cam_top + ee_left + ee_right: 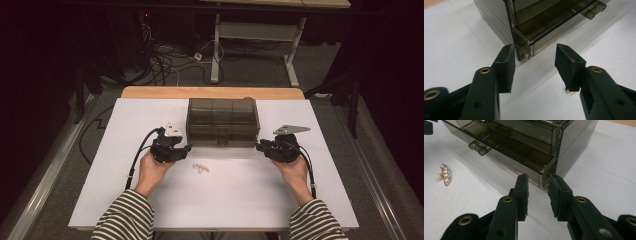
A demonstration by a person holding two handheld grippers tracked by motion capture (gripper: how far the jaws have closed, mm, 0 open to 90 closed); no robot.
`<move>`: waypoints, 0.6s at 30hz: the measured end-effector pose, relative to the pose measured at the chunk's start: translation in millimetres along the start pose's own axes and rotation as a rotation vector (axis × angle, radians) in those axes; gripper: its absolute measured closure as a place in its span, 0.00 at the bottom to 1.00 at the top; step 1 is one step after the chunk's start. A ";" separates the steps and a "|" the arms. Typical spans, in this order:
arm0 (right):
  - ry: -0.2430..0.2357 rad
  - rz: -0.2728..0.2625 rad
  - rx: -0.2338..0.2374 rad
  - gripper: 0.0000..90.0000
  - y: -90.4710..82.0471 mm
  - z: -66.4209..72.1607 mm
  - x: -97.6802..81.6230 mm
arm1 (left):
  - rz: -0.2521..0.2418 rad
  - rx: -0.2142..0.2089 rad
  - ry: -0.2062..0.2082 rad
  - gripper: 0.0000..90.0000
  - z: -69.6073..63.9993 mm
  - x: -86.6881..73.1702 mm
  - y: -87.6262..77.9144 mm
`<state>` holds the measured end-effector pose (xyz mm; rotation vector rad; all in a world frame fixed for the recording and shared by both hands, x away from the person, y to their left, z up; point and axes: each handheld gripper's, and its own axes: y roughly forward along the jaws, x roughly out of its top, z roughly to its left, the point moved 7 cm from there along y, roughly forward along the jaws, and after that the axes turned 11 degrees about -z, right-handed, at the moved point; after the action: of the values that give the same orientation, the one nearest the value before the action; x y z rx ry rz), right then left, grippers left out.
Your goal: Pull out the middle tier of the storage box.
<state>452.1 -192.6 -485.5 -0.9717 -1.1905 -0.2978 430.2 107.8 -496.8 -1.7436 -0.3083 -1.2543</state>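
A smoky transparent drawer box (222,120) stands at the back middle of the white board (115,175). Its bottom drawer (549,27) (524,152) is slid out a little, with its handle (480,147) at the front. My left gripper (187,147) (534,50) is open at the box's front left corner, and the drawer's corner lies just beyond its tips, untouched. My right gripper (259,146) (538,178) is open with a narrower gap at the front right corner, also clear of the drawer. A small gold clip with pearls (201,168) (443,175) lies on the board in front of the box.
The board rests on a wooden table whose edge (210,92) shows behind the box. Cables (165,60) and the legs of another table (215,50) are on the floor beyond. Striped sleeves (125,215) come in at the bottom.
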 end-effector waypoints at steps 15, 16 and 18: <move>-0.013 0.028 0.014 0.87 6.4 -0.8 -3.5 | 0.057 -0.027 -0.018 0.72 -1.4 -2.9 14.2; -0.013 0.029 0.016 0.87 6.3 -0.8 -3.7 | 0.057 -0.027 -0.020 0.73 -1.0 -2.9 14.4; -0.013 0.032 0.018 0.87 6.6 -0.2 -4.0 | 0.057 -0.033 -0.024 0.73 -1.5 -3.2 14.6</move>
<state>455.0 -190.0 -492.2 -0.9774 -1.1865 -0.2559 437.5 99.8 -507.2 -1.7845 -0.2508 -1.2049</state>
